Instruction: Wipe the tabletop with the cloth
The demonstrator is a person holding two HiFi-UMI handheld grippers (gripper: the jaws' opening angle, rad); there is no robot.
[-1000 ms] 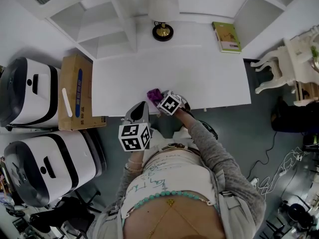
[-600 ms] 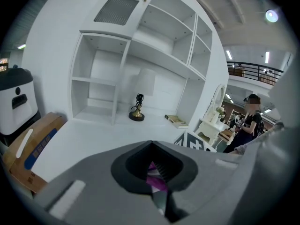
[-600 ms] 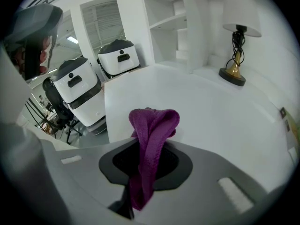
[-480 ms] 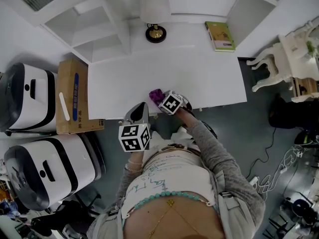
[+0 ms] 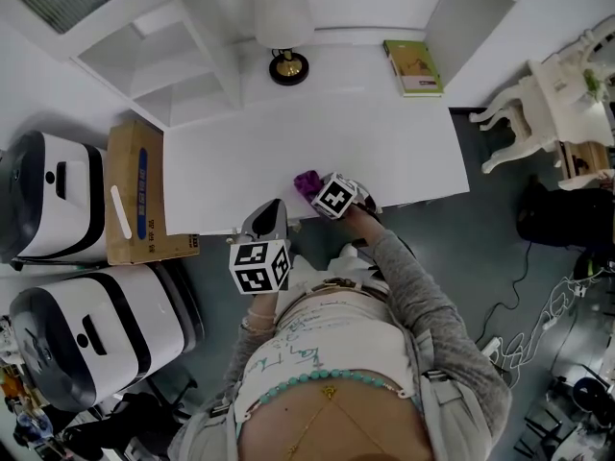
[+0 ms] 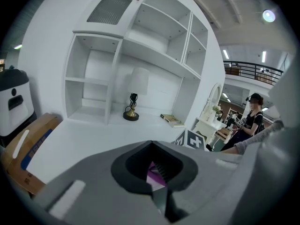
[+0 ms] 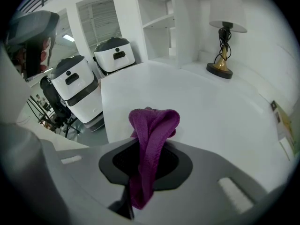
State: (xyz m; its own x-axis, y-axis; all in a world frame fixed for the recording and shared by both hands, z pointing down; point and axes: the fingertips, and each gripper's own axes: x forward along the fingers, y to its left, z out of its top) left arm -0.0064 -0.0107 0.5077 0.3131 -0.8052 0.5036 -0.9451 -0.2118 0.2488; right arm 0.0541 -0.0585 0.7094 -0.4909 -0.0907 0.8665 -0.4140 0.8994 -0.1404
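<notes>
A purple cloth (image 7: 151, 144) hangs bunched between the jaws of my right gripper (image 7: 140, 172), which is shut on it. In the head view the cloth (image 5: 307, 181) shows at the front edge of the white tabletop (image 5: 317, 142), just ahead of my right gripper (image 5: 322, 192). My left gripper (image 5: 267, 221) hovers at the table's front edge, a little left of the right one, jaws shut with nothing in them. Through its jaws a bit of the purple cloth (image 6: 154, 176) shows beyond my left gripper (image 6: 159, 191).
A table lamp (image 5: 279, 27) stands at the back of the table and a green book (image 5: 413, 67) lies at the back right. White shelves (image 5: 154, 56) rise at the back left. A cardboard box (image 5: 135, 190) and two white machines (image 5: 53, 200) sit left of the table.
The head view has shifted, so the table appears slightly further left and up. Both grippers and the cloth stay at the table's front edge.
</notes>
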